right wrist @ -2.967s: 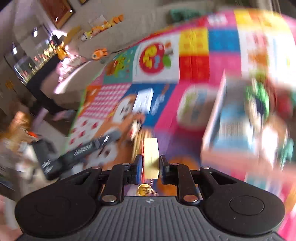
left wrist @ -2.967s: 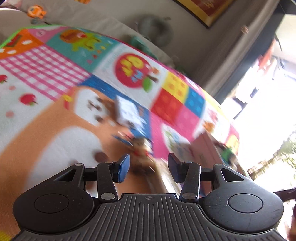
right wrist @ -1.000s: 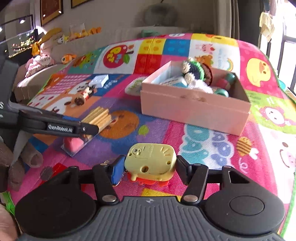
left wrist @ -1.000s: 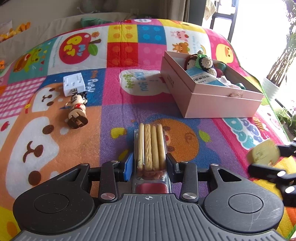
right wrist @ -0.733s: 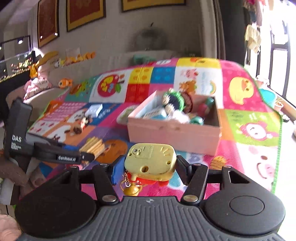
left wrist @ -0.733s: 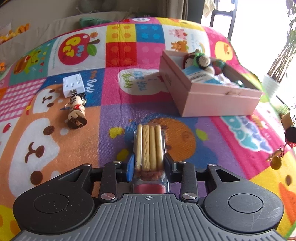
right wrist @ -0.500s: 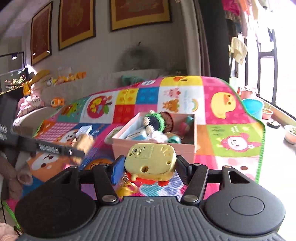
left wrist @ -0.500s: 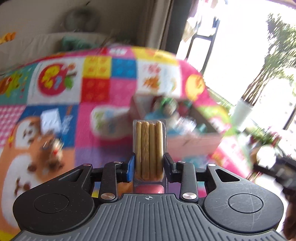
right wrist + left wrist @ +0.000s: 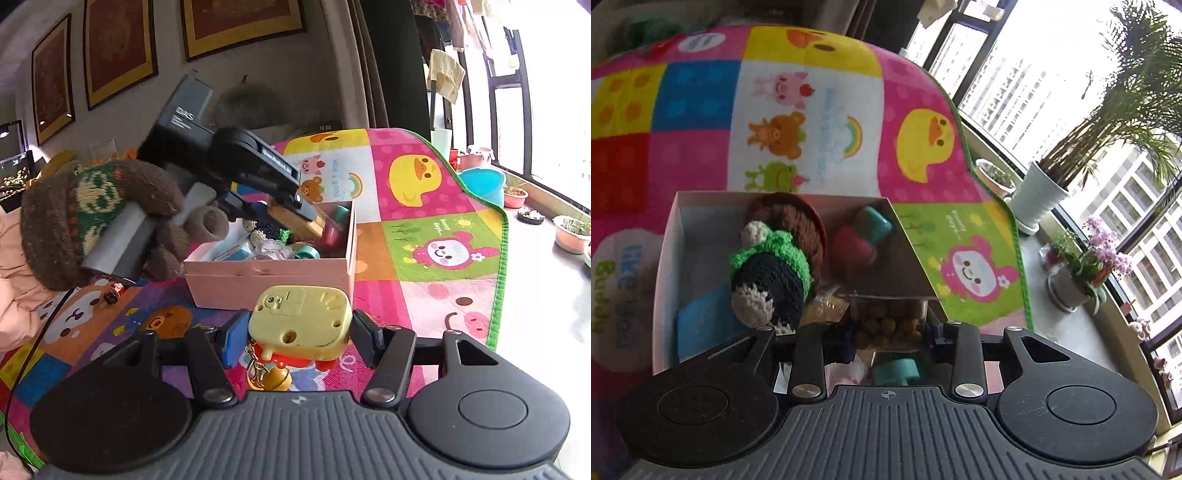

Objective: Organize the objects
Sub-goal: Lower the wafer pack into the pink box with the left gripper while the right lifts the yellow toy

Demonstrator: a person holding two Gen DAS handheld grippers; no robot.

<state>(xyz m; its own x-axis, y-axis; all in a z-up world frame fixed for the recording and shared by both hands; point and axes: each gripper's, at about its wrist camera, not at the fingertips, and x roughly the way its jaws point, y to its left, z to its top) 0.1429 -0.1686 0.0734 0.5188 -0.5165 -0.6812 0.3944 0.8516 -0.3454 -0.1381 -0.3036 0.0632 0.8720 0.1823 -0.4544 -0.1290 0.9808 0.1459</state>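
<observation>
**Biscuits over the box, yellow toy held short of it**

Left wrist view. Left gripper (image 9: 888, 341) clamped narrow on a clear biscuit pack (image 9: 888, 325), seen end-on, pads pressing both its sides. Directly beyond and below, an open pink box (image 9: 666, 258) on a bright play mat (image 9: 812, 110), filling the frame from 9 o'clock to centre. Inside the box: a crocheted doll (image 9: 768, 284) in green and navy at about 10 o'clock from the pack, a brown knitted piece (image 9: 798, 225) behind it at 11 o'clock, a pink and teal item (image 9: 864, 236) at 12 o'clock, something blue (image 9: 701, 321) at 9 o'clock. A teal piece (image 9: 895, 371) just under the pack at 6 o'clock. Potted plants (image 9: 1041, 188) on a sill by the windows from 1 to 3 o'clock.

Right wrist view. Right gripper (image 9: 299, 336) about half spread, closed on a yellow toy (image 9: 301, 321) with a red base and a small gold bell (image 9: 273, 380) hanging at 6 o'clock. Box (image 9: 266, 278) at 12 o'clock from the toy, apart from it, resting on the mat (image 9: 424, 236). Left gripper (image 9: 295, 218) reaching in from 10 o'clock, tilted down, with the pack (image 9: 299, 223) held above the box's open top, not touching the contents as far as can be told. A hand in a brown knitted glove (image 9: 92, 210) on that gripper's handle at 9 o'clock. Framed pictures (image 9: 240, 22) on the wall at 11 o'clock.
</observation>
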